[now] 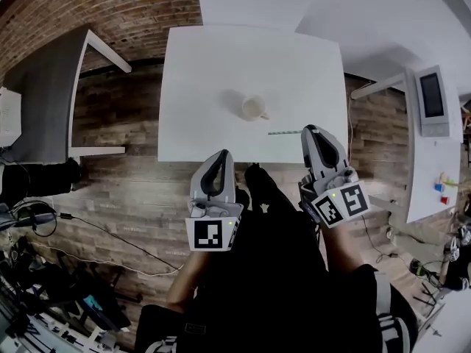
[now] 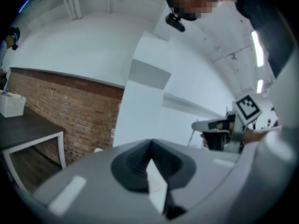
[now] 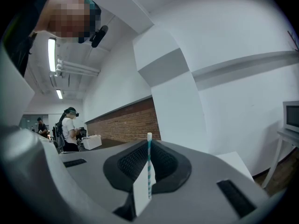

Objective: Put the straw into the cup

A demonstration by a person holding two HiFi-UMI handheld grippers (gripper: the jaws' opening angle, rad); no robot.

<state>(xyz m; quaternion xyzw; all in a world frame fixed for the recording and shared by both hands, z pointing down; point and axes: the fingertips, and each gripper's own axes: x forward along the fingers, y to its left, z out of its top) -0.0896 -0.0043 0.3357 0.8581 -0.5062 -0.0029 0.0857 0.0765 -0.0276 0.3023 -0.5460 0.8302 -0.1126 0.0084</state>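
Teal-striped straw [image 3: 149, 164] is pinched in the clenched right claw [image 3: 149, 143], plain only in the right gripper view. Only the head view shows it poking sideways over the white bench [image 1: 206, 65], near the cup [image 1: 254, 108] but not touching. Left claw [image 1: 219, 155] is clenched, empty, at the bench's near edge.

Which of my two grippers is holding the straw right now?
The right gripper: the green-striped straw stands pinched between its jaws, while the left gripper is shut on nothing.
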